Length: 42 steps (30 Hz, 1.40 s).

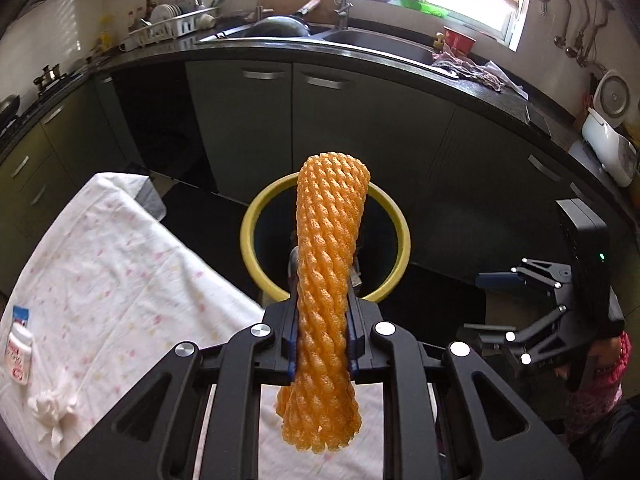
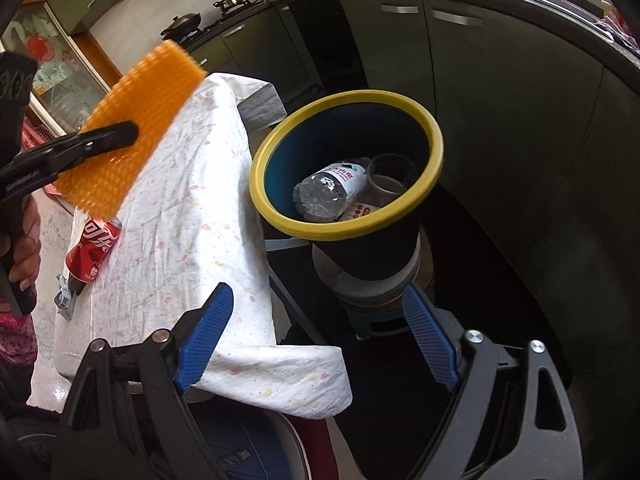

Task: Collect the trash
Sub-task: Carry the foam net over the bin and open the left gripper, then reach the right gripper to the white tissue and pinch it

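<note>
One orange foam net (image 1: 328, 280) is clamped in the left gripper (image 1: 325, 276), at frame centre above the one yellow-rimmed bin (image 2: 432, 128). The right gripper (image 2: 316, 336) has its jaws apart, empty. In the bin lies one bottle (image 2: 328, 190). One red can (image 2: 94, 248) lies near the left edge of the cloth-covered surface (image 2: 192, 216).

orange foam net sleeve (image 1: 329, 280) pinched upright above yellow-rimmed bin (image 2: 347, 168) holding a crushed bottle (image 2: 328, 192).

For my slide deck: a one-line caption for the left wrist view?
Left gripper clamps orange foam fruit net toward yellow-rimmed trash bin.
</note>
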Tool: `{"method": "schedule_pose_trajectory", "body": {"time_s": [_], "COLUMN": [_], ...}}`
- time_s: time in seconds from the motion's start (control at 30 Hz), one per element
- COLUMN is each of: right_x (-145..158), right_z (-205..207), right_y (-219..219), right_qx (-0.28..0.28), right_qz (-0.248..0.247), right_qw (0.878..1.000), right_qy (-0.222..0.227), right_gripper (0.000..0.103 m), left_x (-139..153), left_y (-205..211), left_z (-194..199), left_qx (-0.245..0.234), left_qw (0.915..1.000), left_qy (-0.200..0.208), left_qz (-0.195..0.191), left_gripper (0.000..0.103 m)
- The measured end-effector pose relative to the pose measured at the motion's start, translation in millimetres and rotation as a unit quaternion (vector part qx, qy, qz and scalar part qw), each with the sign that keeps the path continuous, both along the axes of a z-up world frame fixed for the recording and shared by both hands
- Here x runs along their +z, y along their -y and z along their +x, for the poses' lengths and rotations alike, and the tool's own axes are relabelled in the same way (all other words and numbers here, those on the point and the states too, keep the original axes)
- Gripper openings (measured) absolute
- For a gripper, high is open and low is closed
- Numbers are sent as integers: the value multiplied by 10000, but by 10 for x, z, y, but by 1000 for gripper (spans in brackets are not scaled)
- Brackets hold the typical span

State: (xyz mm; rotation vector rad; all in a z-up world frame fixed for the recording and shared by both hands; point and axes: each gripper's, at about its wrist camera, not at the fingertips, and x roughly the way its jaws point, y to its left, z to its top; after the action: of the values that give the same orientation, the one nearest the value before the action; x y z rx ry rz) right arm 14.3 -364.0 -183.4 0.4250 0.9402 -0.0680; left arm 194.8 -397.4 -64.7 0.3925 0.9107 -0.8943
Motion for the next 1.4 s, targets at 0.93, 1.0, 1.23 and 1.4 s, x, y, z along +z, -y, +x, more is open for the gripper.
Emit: {"method": "schedule_pose_trajectory", "body": {"time_s": [0.93,1.0,1.23,1.4], "right_x": [-61,-29,113,242], "right_z": [224,291,700,1160], "right_y": [-317,-401,-864,-1359], "right_qx": [346,429,898,1538], "right_qz": [-86,-131,-366,-524], "right_qw": [9992,9988,9951,9866], "right_qy": [-162,-175,-201,-140], "right_gripper": [83,83,83,83], "left_x": [692,708,639,372], "left_y": [-1623,-1977,-3248,-4060], "left_z": [68,77,211,363], "left_qx": [1555,1900,3121,3985], "left_qw": [9774,9699,9329,9004], "left_qy": [851,1028,1509,1571], "left_qz": [-1150,-1123,-976,-757], "left_gripper": [93,93,97,98]}}
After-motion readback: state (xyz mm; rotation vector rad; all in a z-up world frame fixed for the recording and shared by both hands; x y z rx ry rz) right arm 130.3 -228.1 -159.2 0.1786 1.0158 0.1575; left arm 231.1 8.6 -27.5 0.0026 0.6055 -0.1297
